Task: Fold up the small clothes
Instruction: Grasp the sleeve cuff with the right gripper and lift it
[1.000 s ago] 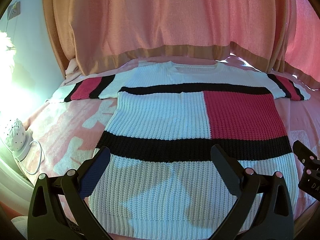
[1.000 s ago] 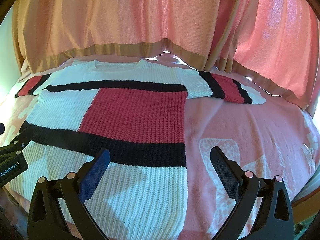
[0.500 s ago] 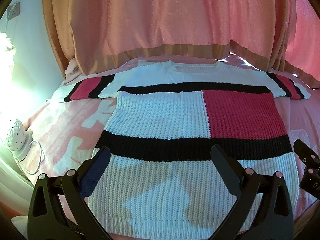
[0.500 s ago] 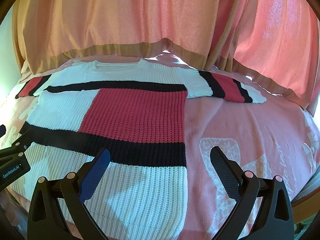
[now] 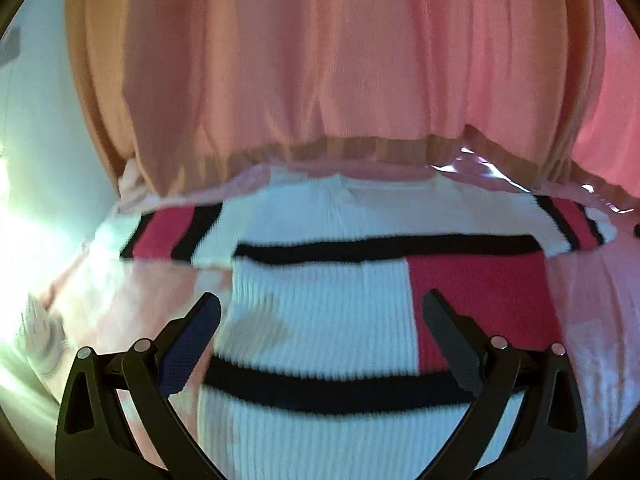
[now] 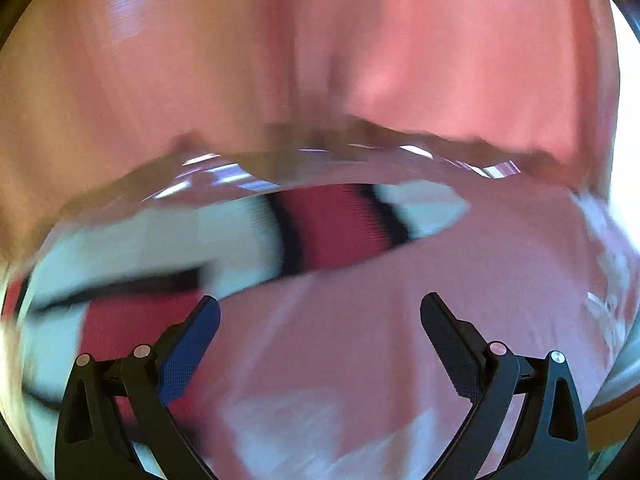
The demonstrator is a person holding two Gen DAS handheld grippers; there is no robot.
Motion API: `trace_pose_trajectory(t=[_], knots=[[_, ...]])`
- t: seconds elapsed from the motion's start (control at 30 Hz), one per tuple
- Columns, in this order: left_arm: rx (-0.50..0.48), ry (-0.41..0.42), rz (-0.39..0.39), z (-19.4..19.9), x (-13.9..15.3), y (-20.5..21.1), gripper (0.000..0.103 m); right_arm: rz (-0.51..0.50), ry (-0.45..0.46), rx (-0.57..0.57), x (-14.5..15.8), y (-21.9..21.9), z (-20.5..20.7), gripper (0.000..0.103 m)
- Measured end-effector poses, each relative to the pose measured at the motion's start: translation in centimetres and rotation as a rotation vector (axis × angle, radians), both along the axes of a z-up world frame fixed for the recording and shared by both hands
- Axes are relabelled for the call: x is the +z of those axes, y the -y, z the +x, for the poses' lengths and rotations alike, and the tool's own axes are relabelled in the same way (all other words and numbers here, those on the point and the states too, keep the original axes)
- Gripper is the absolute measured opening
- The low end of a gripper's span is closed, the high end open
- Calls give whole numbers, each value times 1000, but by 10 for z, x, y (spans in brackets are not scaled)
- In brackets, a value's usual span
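Note:
A knitted short-sleeved sweater (image 5: pixel 320 312), white with black stripes and red blocks, lies flat on a pink bed cover (image 5: pixel 132 300), neck away from me. My left gripper (image 5: pixel 320 304) is open and empty above the sweater's white middle. My right gripper (image 6: pixel 320 304) is open and empty above the pink cover, to the right of the sweater body (image 6: pixel 132 320). The sweater's right sleeve (image 6: pixel 340 228) lies ahead of the right gripper. The right wrist view is badly blurred.
Orange-pink curtains (image 5: pixel 340 60) hang behind the bed and reach down to the sweater's neck. A pale wall (image 5: pixel 36 140) and a white object (image 5: pixel 40 332) lie at the left bed edge. Pink cover (image 6: pixel 440 300) stretches right of the sweater.
Both grippers have moved forward over the bed. The left now hovers over the sweater's middle instead of its hem. The right has swung right, off the sweater toward the right sleeve. Both stay open.

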State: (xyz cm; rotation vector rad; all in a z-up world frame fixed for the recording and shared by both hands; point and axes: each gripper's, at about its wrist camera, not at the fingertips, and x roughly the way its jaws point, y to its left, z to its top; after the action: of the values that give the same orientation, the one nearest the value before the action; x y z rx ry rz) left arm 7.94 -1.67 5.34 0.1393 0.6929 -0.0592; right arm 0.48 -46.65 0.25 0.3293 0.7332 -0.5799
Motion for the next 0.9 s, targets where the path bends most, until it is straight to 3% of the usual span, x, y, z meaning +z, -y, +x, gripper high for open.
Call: trace_pose_trajectory(t=[0.03, 0.2, 0.43, 0.53, 0.6, 0.63, 0.67, 0.8, 0.9], knots=[[-2, 0, 7, 9, -2, 5, 98, 14, -3, -39, -8, 26, 5, 83], [18, -10, -11, 44, -23, 21, 98, 130, -8, -181, -62, 135, 37, 71], [20, -88, -67, 73, -47, 31, 98, 210, -2, -235, -108, 198, 72, 71], [20, -116, -60, 76, -56, 29, 98, 179, 30, -236, -112, 205, 83, 67], [25, -129, -56, 77, -59, 26, 98, 159, 38, -229, -111, 207, 90, 44], [28, -133, -57, 78, -60, 25, 98, 189, 64, -204, -110, 210, 93, 20], [32, -135, -60, 78, -60, 25, 98, 197, 74, -206, -108, 210, 93, 9], [30, -121, -64, 77, -56, 25, 98, 203, 200, -169, -71, 194, 89, 5], [20, -108, -75, 73, -50, 24, 98, 170, 320, -2, -9, 141, 98, 5]])
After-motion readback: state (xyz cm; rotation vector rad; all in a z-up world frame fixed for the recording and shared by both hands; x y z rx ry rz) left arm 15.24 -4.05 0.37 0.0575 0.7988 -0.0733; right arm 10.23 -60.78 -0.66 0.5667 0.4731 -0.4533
